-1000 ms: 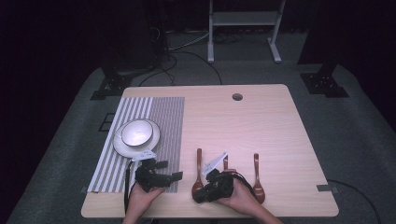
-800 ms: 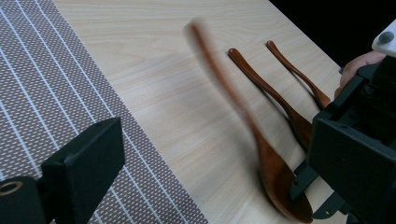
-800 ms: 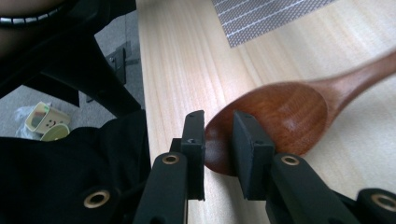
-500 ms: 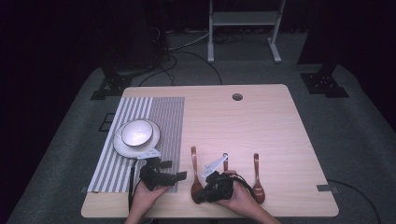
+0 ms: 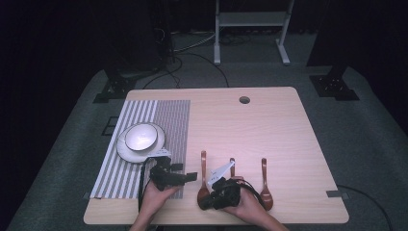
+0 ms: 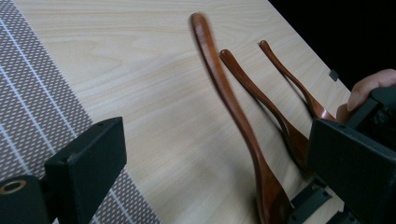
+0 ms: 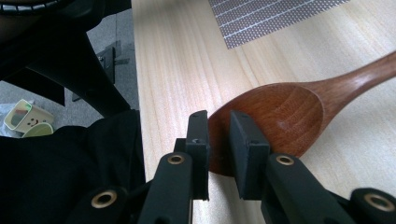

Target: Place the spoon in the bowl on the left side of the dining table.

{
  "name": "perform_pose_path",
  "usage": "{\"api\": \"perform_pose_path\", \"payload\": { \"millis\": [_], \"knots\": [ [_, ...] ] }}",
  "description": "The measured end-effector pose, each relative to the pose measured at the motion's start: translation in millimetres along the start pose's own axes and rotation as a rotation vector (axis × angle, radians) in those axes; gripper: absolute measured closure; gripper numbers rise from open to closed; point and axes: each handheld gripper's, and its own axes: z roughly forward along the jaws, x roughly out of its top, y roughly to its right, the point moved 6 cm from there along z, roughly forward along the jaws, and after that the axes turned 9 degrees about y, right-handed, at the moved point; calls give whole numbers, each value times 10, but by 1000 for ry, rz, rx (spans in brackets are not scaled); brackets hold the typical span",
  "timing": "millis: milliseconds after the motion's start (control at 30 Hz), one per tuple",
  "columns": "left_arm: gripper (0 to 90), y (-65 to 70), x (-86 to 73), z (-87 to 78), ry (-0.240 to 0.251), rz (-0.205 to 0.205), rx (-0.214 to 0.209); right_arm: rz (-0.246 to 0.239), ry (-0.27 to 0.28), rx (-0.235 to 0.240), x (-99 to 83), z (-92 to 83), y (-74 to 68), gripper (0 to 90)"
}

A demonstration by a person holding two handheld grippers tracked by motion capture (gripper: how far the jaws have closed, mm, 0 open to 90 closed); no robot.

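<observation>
- The table (image 5: 269, 125) is pale wood, and everything in play lies along its near edge, close to the person's hands.
- A striped placemat (image 5: 144, 144) lies beyond and to the left of the left gripper (image 5: 190, 177); its near corner sits under that gripper's body.
- On the mat, beyond the left gripper, a white plate (image 5: 124, 153) carries a bowl (image 5: 141, 136); the bowl looks empty.
- Three wooden spoons lie side by side, handles pointing away from the person, bowls toward the near edge.
- The leftmost spoon (image 5: 203, 179) is the one in hand: the right gripper (image 7: 219, 140) has clamped its jaws on the rim of the spoon's bowl, the handle running away and up-right in the right gripper view.
- The left gripper has its jaws spread wide with nothing between them; the held spoon's handle lies just to its right, long axis away from the person, so this hand is nearest to take the handle.
- The middle spoon (image 6: 261, 100) and the right spoon (image 5: 265, 185) lie untouched, right of the right gripper.
</observation>
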Motion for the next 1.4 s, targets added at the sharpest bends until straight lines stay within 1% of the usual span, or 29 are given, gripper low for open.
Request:
{"api": "perform_pose_path", "payload": {
  "millis": [300,400,533,633,667,733,767,833,933,1000,1033,1100,1200,1300,1333,1367,1400],
  "knots": [
    [49,-18,89,151,-11,-15,18,-13,3,-4,-2,2,-5,780],
    [50,-24,119,191,-17,-13,29,-18,3,-4,-3,2,-5,781],
    [69,-36,173,252,-13,-27,40,-24,-1,-7,-2,1,-11,781],
    [69,-36,182,276,-17,-28,40,-26,0,-7,-2,1,-11,781],
    [70,-37,186,303,-25,-36,39,-28,1,-8,-3,1,-11,781],
    [73,-41,189,314,-25,-42,36,-28,1,-8,-3,1,-11,782],
    [106,-43,192,324,-21,-49,32,-28,1,-8,-3,1,-11,782],
    [110,-58,193,350,-25,-65,28,-31,1,-9,-3,1,-13,782],
    [123,-61,197,374,-28,-75,25,-33,1,-10,-4,1,-17,781],
    [133,-51,209,393,-22,-84,15,-34,1,-10,-3,2,-17,782],
    [137,-46,216,405,-25,-86,15,-36,1,-10,-4,1,-17,782],
    [187,-35,227,418,-24,-89,10,-39,2,-11,-3,3,-19,781],
    [202,-24,241,449,-33,-87,13,-46,0,-14,-3,3,-19,781],
    [277,-18,242,471,-43,-89,12,-46,2,-13,-3,3,-20,782],
    [277,-18,241,476,-45,-91,12,-46,3,-14,-3,4,-21,782],
    [297,-15,243,486,-45,-98,12,-48,2,-14,-3,3,-21,782],
    [336,-21,241,496,-58,-97,9,-51,2,-15,-4,3,-21,782]
  ]
}}
